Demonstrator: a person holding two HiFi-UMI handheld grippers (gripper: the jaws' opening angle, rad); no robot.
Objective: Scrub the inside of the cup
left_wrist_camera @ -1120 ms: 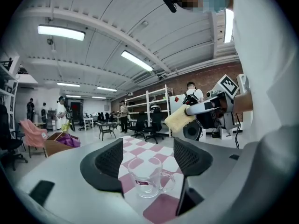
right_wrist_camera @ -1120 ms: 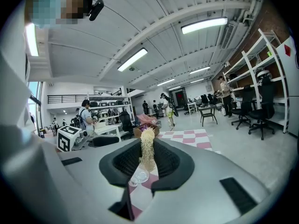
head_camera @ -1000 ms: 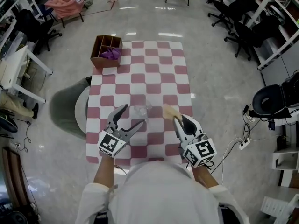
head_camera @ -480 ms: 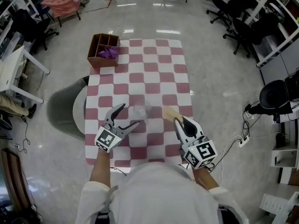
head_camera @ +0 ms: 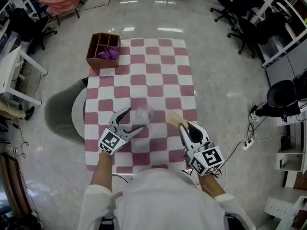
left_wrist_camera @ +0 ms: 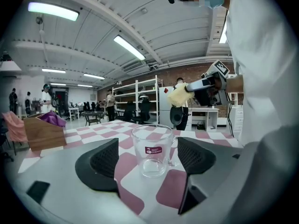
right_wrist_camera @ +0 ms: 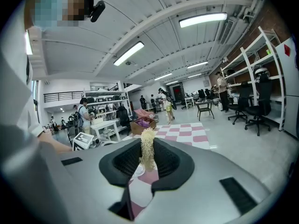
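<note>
- The cup (left_wrist_camera: 153, 150) stood upright on the checkered desk (head_camera: 158, 75), near its front edge and between the two grippers. It looked empty and clear, with a small red label on its side.
- The left gripper (head_camera: 134, 119) was released. Its jaws had just been opening and stood wide apart. The cup sat in line with the gap, at or just past the tips. Neither pad touched the glass, so the cup was not yet held.
- The right gripper (head_camera: 183, 124) was clenched on a pale yellow fibrous scrubber (right_wrist_camera: 147, 146), which stuck out beyond the jaw tips.
- The scrubber was held above the desk, to the right of the cup and apart from it. No part of it was inside the rim.
- Judged from this, only the preparation was done: the tool was in hand and the free gripper was lined up on the cup.
- What appeared to be left:
  - closing the left gripper on the cup to steady it;
  - bringing the scrubber over the mouth and down inside;
  - working it round the wall and bottom.
- A brown box (head_camera: 103, 51) with something purple in it stood at the far left corner, well apart from the work.
</note>
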